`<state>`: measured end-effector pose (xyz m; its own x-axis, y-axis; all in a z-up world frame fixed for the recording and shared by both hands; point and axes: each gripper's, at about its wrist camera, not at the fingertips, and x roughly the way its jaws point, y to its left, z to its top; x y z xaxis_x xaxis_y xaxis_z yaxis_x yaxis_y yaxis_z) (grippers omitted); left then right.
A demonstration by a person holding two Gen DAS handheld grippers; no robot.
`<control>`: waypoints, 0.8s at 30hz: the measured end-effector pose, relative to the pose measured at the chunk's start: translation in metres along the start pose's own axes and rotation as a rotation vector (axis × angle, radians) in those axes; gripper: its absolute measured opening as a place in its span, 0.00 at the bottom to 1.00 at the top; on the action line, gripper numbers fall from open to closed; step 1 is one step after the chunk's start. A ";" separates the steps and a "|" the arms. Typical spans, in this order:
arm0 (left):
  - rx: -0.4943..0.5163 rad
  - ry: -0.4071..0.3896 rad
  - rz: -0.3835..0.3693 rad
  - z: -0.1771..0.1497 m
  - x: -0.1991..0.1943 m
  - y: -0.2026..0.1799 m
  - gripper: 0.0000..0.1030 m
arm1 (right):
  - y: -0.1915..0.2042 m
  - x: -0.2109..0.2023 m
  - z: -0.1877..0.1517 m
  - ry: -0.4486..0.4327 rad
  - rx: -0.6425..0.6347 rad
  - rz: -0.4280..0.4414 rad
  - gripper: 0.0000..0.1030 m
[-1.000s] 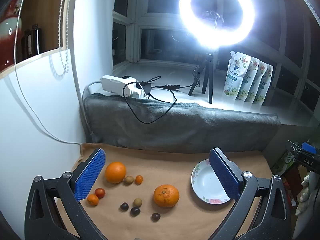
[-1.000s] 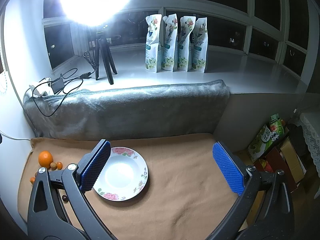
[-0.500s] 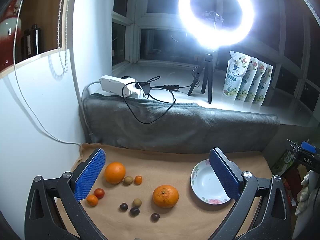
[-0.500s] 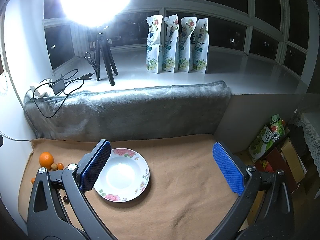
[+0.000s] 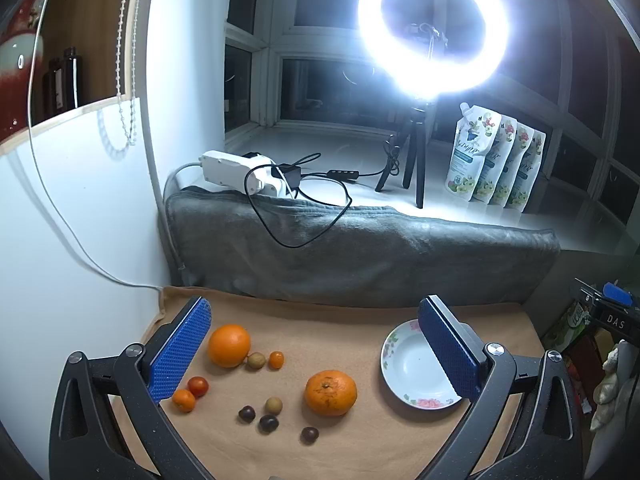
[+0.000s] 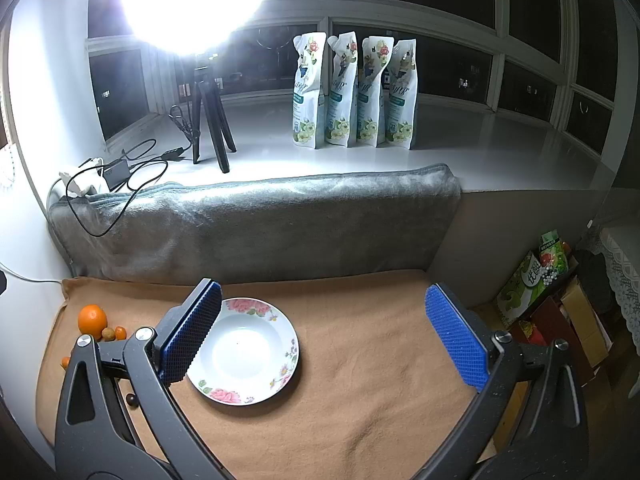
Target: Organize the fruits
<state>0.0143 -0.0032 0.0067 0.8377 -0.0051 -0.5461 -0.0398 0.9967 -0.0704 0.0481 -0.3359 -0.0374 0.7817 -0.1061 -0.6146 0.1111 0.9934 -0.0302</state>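
Fruit lies loose on a tan cloth [image 5: 352, 336]: a smooth orange [image 5: 229, 345], a bumpy mandarin [image 5: 330, 392], a red cherry tomato [image 5: 198, 386], small orange kumquats [image 5: 183, 400], tan longans [image 5: 273, 405] and several dark round fruits [image 5: 268, 423]. A white flowered plate [image 5: 412, 368] sits empty to their right; it also shows in the right wrist view [image 6: 246, 350]. My left gripper [image 5: 316, 340] is open above the fruit. My right gripper [image 6: 326, 328] is open above the plate's right side. The orange [image 6: 92, 320] shows far left there.
A grey folded blanket [image 5: 360, 256] lines the back of the cloth. Behind it the white sill holds a ring light on a tripod [image 5: 416, 168], a power strip with cables [image 5: 236, 170] and several refill pouches [image 6: 354, 92]. Boxes [image 6: 560, 312] stand on the floor at right.
Both views shift very slightly; the plate sits a little further right in the right wrist view. Nothing was grasped or moved on the cloth.
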 end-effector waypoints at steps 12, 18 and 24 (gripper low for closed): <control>-0.037 0.050 0.011 -0.014 0.010 0.017 1.00 | 0.009 0.016 -0.008 0.068 0.010 0.080 1.00; -0.082 0.113 0.028 -0.031 0.021 0.036 1.00 | 0.022 0.035 -0.020 0.141 -0.004 0.172 1.00; -0.114 0.189 0.007 -0.051 0.039 0.050 1.00 | 0.044 0.058 -0.029 0.211 -0.026 0.263 1.00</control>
<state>0.0175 0.0421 -0.0603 0.7209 -0.0238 -0.6927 -0.1156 0.9813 -0.1540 0.0804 -0.2971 -0.0970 0.6368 0.1628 -0.7536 -0.0950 0.9866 0.1329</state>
